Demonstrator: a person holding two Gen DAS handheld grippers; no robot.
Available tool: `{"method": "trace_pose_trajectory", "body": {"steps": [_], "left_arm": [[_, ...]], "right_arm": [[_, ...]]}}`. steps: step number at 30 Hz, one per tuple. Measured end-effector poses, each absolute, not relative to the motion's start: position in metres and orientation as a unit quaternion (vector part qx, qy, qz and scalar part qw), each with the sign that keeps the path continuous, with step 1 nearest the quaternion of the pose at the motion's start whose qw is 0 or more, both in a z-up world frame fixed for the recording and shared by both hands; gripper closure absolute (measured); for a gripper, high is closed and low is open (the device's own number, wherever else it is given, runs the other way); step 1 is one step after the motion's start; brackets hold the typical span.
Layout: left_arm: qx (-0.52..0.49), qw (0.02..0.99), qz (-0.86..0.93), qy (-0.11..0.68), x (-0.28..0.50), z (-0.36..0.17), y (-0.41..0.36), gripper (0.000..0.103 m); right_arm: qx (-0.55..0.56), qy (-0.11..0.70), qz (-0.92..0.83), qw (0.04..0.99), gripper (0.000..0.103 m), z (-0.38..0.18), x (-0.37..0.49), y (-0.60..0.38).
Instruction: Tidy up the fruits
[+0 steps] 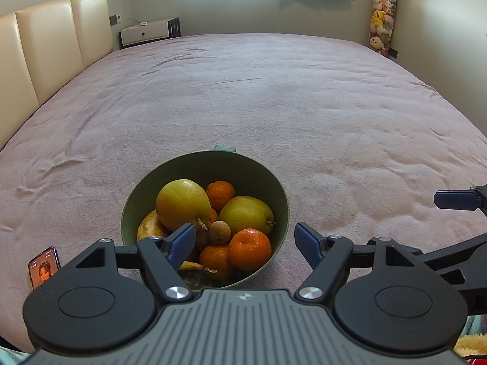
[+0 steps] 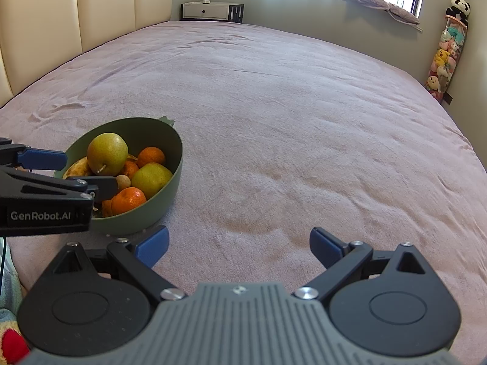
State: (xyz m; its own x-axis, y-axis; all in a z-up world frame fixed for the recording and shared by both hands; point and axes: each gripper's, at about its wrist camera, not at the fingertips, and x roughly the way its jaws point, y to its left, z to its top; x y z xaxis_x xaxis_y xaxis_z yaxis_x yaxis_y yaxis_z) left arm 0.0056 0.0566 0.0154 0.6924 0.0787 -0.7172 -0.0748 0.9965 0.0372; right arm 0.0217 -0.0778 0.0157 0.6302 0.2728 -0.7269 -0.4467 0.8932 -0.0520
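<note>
Bowl [image 1: 210, 164] sits on bed [image 1: 274, 91], near the front edge. Green, with a small tab on the far rim.

Contents, heaped:
- two pears: one [image 1: 182, 203] on top at left, stem pointing toward the camera; second [image 1: 246, 214] at right
- tangerines: one [image 1: 250, 248] at front right, one [image 1: 220, 194] at back, others partly buried
- banana [image 1: 150, 226] against left wall, mostly hidden
- small brown round fruit [image 1: 219, 231] at centre, kind cannot be told

Left gripper [image 1: 245, 243]: fingers spread wide, holding nothing. Left finger [image 1: 181, 245] overlaps the bowl's near-left part in view; contact with fruit cannot be told. Right finger lies outside the bowl, over the bed.

Right gripper [image 2: 239, 245]: fingers spread wide, empty, over bare bed to the right of the bowl. From this view the left gripper reaches in from the left across the bowl's near side.

Phone [image 1: 44, 267], screen lit, lies at the bed's front left.
</note>
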Motion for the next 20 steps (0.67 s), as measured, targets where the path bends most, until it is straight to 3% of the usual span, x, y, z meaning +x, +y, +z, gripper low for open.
{"method": "trace_pose_trajectory", "body": {"steps": [20], "left_arm": [[-0.003,0.92,0.045,0.389,0.0051,0.0161,0.0549,0.016]], "right_arm": [[-0.114,0.381,0.201,0.895,0.007,0.0156,0.0209,-0.077]]}}
